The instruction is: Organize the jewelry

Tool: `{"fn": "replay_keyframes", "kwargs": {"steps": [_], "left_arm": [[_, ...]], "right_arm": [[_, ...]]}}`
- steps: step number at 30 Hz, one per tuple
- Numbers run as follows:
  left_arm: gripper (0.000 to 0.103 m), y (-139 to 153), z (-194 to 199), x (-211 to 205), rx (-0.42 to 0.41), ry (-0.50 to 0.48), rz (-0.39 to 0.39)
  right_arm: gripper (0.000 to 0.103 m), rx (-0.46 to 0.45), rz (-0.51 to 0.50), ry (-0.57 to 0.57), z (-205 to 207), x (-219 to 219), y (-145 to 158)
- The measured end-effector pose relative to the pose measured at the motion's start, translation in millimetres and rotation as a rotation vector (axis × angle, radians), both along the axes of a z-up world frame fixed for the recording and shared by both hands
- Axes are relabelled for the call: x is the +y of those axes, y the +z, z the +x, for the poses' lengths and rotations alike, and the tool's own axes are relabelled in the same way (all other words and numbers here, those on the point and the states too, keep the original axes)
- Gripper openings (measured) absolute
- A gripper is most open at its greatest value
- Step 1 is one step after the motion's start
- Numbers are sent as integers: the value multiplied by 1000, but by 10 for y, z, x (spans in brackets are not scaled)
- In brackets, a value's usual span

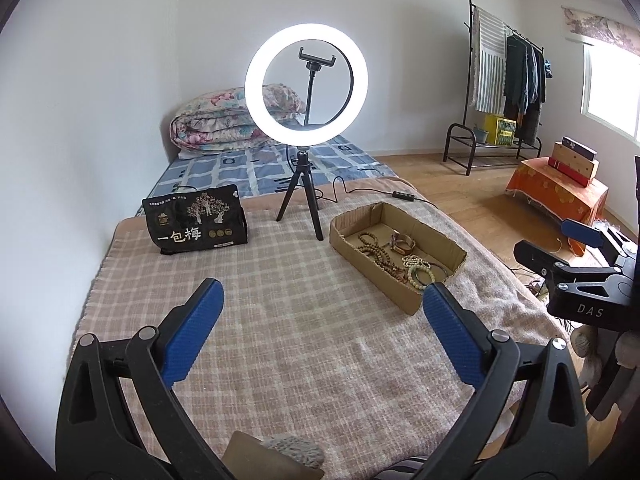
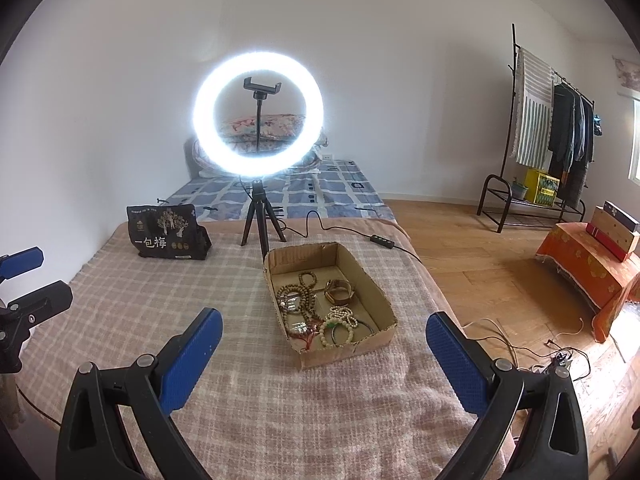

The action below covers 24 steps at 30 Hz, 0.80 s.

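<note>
Jewelry sorting — both grippers spread wide, empty.
Cardboard tray (image 2: 362,344) of jewelry (image 2: 316,312) ahead between right gripper (image 2: 322,354) pads — right-forward of left gripper (image 1: 320,324).

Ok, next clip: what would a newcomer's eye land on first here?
The lit ring light on its small tripod, standing at the far end of the checked blanket. Next, the open cardboard tray in front of it, holding tangled bead strings and bangles. A black snack bag stands to the light's left.
</note>
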<state>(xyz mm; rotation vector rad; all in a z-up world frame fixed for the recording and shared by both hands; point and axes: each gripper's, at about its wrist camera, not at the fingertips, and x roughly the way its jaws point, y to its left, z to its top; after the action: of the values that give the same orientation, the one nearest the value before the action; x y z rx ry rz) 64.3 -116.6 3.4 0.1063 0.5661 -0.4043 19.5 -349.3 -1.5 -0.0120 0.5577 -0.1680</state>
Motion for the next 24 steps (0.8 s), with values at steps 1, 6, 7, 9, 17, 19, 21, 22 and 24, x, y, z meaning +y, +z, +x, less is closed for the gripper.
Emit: {"fn": "replay_keyframes", "kwargs": {"steps": [1, 6, 7, 9, 17, 19, 21, 22, 24], "left_arm": [[102, 4, -5, 1, 0, 0, -2], [102, 4, -6, 10, 1, 0, -1], [102, 4, -6, 7, 2, 0, 0], [102, 12, -12, 12, 2, -3, 4], [102, 24, -32, 27, -4, 1, 5], [102, 26, -33, 30, -4, 3, 6], [102, 21, -32, 29, -3, 2, 3], [102, 26, -37, 29, -4, 4, 2], [102, 32, -44, 37, -5, 6, 1]], "right_arm": [[103, 1, 2, 1, -3, -3, 2], [103, -4, 7, -1, -34, -10, 18], [103, -6, 8, -2, -40, -12, 23], [103, -9, 12, -3, -49, -13, 27], [103, 3, 12, -1, -60, 2, 13], [103, 3, 18, 0, -55, 3, 11], [103, 2, 23, 0, -58, 5, 21], [103, 1, 23, 0, -54, 6, 25], [103, -3, 22, -2, -56, 11, 38]]}}
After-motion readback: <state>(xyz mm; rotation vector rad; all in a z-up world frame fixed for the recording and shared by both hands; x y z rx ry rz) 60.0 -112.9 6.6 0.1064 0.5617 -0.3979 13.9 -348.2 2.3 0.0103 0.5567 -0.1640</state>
